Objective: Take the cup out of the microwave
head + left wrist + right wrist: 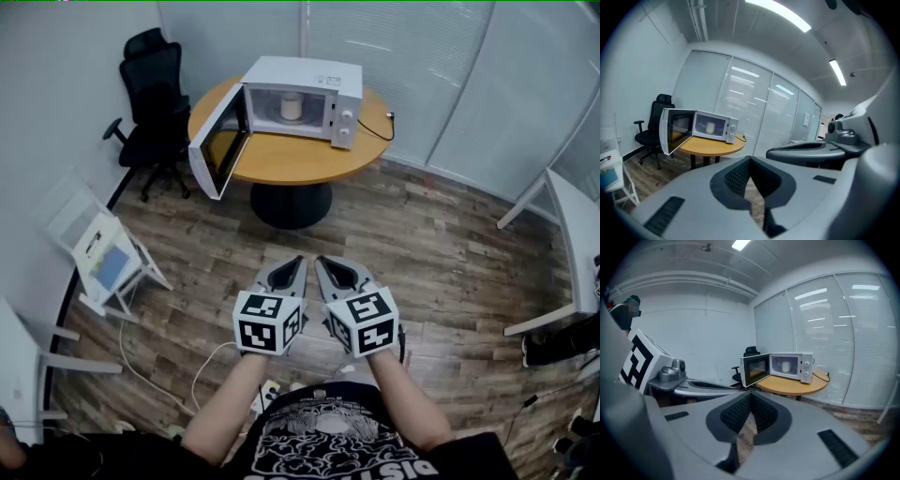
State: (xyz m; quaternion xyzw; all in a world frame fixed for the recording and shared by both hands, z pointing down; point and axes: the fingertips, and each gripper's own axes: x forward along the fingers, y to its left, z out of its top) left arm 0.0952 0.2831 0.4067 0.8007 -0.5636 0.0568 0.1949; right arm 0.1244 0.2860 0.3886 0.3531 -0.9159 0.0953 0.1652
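Cup (292, 108) upright in open microwave (334, 75) | well ahead of both tools; we judge neither clearly nearer | left gripper (294, 264) and right gripper (324, 264) clenched, empty

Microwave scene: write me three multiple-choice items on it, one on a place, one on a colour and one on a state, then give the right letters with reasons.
1. Where is the cup?
A. inside the microwave
B. on top of it
C. underneath it

2. What colour is the office chair?
A. white
B. black
C. red

3. How does the microwave door stand?
A. shut
B. taken off
C. swung open

Answers:
1 A, since the cup stands in the lit cavity.
2 B, since the seat, back and arms are all black.
3 C, since the door hangs out to the left on its hinge and leaves the cavity in view.
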